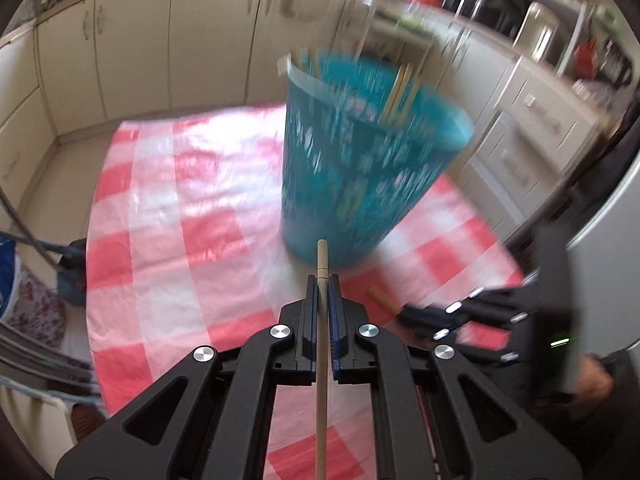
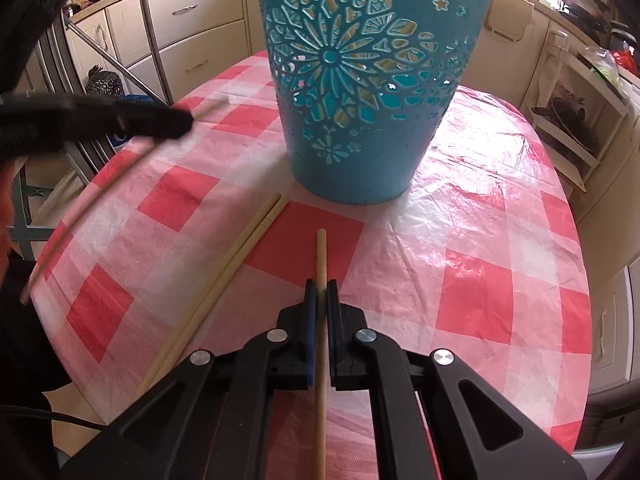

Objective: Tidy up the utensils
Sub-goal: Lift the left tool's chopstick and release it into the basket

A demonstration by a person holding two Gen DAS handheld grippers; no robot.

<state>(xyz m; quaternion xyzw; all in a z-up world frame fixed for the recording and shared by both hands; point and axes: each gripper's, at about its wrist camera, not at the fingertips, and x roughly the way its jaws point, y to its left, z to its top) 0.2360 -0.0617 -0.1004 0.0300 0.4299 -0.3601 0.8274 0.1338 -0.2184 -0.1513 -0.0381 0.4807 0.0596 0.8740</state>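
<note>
Both claws, left point(image 1: 322, 280) and right point(image 2: 321, 285), pinch a chopstick point(image 1: 321, 258) each above the red-checked surface point(image 2: 460, 272); cream kitchen cabinets point(image 1: 136, 40) surround the teal holder point(image 2: 360, 80).

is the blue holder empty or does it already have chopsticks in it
Not empty. In the left wrist view, chopsticks rise above the rim of the blue holder; how many, the blur hides.
</note>
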